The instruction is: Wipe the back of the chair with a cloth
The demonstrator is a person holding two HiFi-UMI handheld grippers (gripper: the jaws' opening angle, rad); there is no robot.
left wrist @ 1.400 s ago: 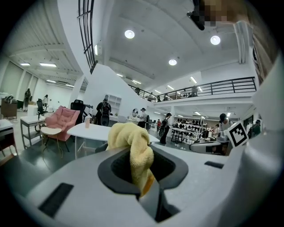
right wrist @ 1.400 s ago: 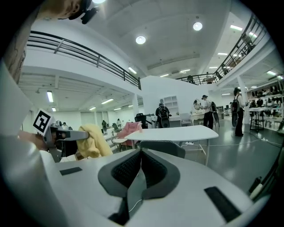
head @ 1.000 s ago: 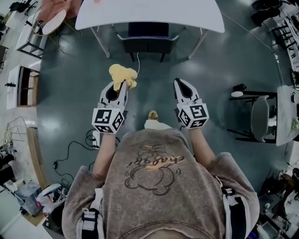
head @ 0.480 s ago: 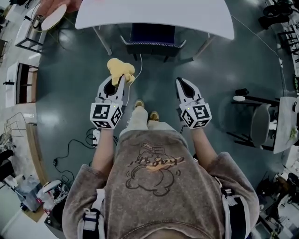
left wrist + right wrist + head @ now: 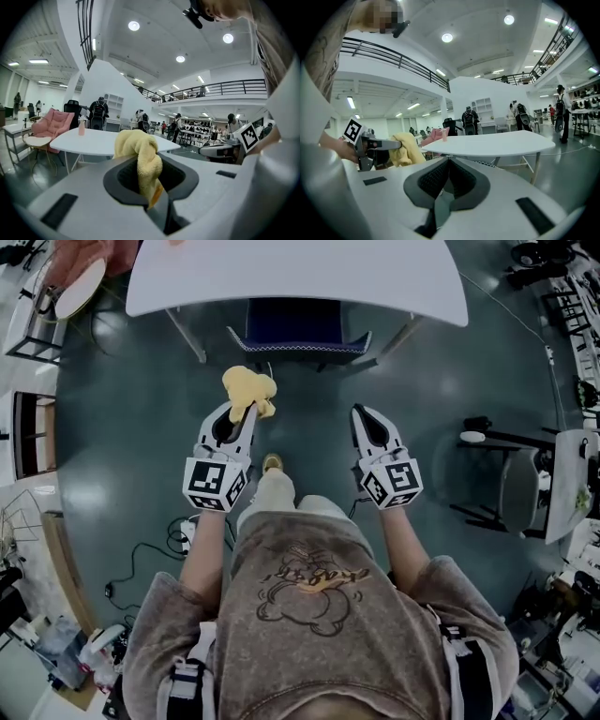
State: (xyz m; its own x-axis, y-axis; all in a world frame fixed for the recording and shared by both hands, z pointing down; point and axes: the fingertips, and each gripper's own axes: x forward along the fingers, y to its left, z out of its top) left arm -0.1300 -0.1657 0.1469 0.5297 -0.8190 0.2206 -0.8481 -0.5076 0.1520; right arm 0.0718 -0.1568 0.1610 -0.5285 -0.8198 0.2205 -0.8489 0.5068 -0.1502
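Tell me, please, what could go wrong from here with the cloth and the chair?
The left gripper pinches only a narrow fold of the yellow cloth; rubbing may pull it out of the jaws.
The chair is tucked under the white table, so the gripper might knock the table's edge.
Cables lie on the floor at the person's left; possibly a trip hazard.

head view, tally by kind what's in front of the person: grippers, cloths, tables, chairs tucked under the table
grippers: 2 (left gripper, right gripper)
yellow cloth: 1, in the left gripper
white table: 1
chair: 1, tucked under the table
total: 5
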